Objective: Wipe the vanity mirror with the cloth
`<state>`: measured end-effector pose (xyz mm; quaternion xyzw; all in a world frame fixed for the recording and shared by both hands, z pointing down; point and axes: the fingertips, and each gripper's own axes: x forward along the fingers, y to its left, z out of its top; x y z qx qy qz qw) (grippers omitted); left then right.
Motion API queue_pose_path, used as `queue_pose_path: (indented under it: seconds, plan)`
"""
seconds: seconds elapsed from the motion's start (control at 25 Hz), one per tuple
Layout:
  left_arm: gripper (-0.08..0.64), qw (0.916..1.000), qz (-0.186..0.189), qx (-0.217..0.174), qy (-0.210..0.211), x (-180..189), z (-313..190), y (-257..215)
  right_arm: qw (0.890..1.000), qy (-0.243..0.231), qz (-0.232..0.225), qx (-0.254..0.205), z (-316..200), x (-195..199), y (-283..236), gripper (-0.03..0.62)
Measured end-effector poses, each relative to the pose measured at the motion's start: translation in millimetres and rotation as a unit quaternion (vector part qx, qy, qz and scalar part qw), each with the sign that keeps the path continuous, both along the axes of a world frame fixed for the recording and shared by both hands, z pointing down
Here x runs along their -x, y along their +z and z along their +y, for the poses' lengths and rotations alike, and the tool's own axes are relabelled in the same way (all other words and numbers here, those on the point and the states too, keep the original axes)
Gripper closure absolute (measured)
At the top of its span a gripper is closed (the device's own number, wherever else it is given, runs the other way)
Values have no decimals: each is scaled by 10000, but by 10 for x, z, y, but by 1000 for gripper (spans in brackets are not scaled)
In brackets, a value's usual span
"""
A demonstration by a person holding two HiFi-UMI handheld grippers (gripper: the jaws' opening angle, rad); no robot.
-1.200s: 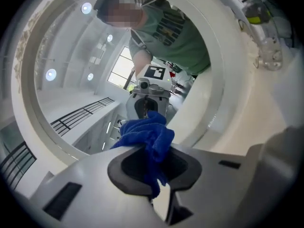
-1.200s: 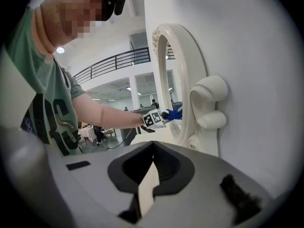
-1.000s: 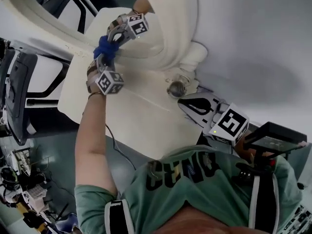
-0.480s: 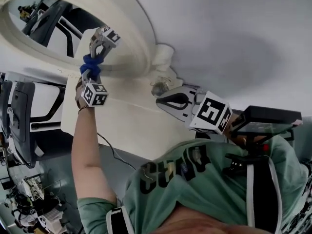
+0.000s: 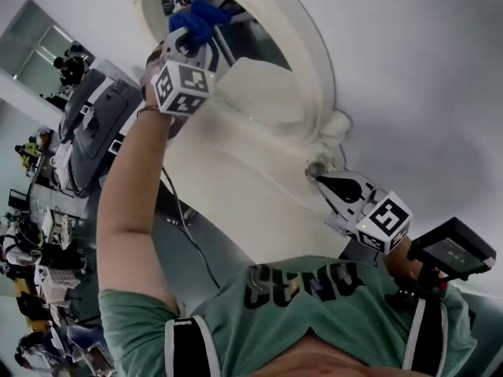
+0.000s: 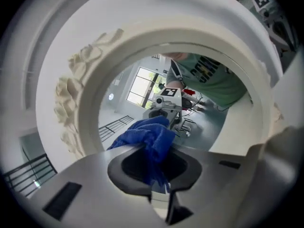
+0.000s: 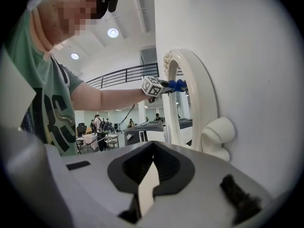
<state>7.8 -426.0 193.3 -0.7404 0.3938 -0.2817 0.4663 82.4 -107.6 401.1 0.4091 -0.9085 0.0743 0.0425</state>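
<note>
Left claw (image 6: pixel 159 188): clamped on the blue cloth (image 6: pixel 148 136), at the mirror's (image 6: pixel 223 122) upper glass.
Right claw (image 7: pixel 148 177): closed, empty, low beside the mirror.
Progress: wiping apparently under way; share cleaned unclear.

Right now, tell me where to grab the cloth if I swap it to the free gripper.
Pinch the loose bunch of the cloth that sticks out past the left gripper, whose jaws clamp its tail; come from the side, as the mirror lies close ahead.
</note>
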Motion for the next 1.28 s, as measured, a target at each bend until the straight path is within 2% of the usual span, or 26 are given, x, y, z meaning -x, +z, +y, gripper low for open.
queue_pose_path:
  seconds: [0.08,0.2,0.36,0.48,0.6,0.8,0.92,1.08,1.2,1.28]
  plan:
    - [502,9995,-141,-273,-54,-66,14,-386,9999,6,-69,-96,-41,-25,-27,580]
    - [500,9976,-393,-540,-206,-35,-16,-710,9996,29,-174,-215,-117,-45,-68,580]
    - [500,9968,-170,-759,-191,18,95,-1058,9993,94,-234,-263,-145,-113,-68,580]
    - [500,9968,-143,-767,-202,-43,115,-1105,9991,151,-265,-307,-157,-145,-79,580]
    - [500,9951,-158,-946,-242,-113,125,-1059,9991,156,-282,-288,-141,-155,-61,580]
    - [500,9869,-599,-1481,-211,-152,237,-947,9997,100,-194,-113,-80,-136,-17,580]
    - [500,9864,-717,-1471,-142,-158,280,-677,9999,34,-137,-38,-56,-83,-12,580]
    - [502,9878,-904,-1265,-3,-165,270,83,9999,-34,9,139,-10,-49,63,580]
    - [500,9923,-858,-891,32,-115,132,867,9993,-59,104,360,-84,-21,263,580]
    - [500,9956,-785,-508,36,-75,71,1432,9984,-32,77,567,-148,0,442,580]
